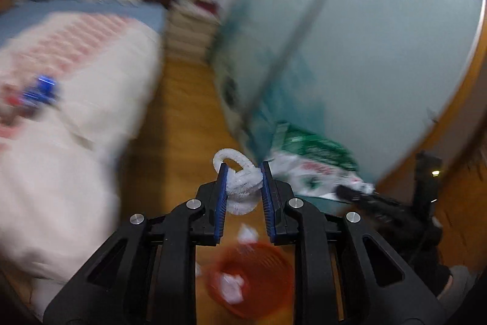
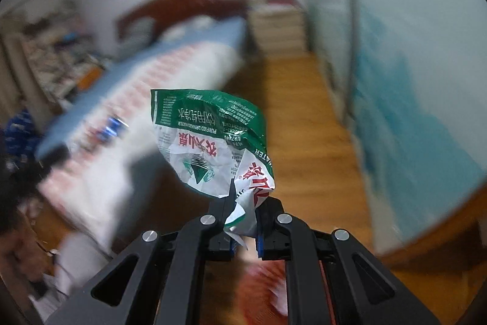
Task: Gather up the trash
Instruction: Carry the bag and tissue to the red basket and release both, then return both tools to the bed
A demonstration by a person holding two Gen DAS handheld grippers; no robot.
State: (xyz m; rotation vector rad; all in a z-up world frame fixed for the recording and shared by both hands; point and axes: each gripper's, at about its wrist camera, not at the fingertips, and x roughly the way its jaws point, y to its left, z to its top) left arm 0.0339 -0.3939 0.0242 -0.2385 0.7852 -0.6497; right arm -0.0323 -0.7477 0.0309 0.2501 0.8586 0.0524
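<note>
Left gripper (image 1: 243, 169) fingers clenched on white fuzzy coil (image 1: 239, 188); right gripper (image 2: 245, 197) pinching crumpled water label (image 2: 210, 142) (both above blurred orange basket (image 1: 261, 288)).

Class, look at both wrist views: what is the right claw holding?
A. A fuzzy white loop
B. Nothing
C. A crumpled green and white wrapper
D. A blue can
C: the right claw is shut on the crumpled green and white wrapper; the fuzzy white loop sits in the left claw.
</note>
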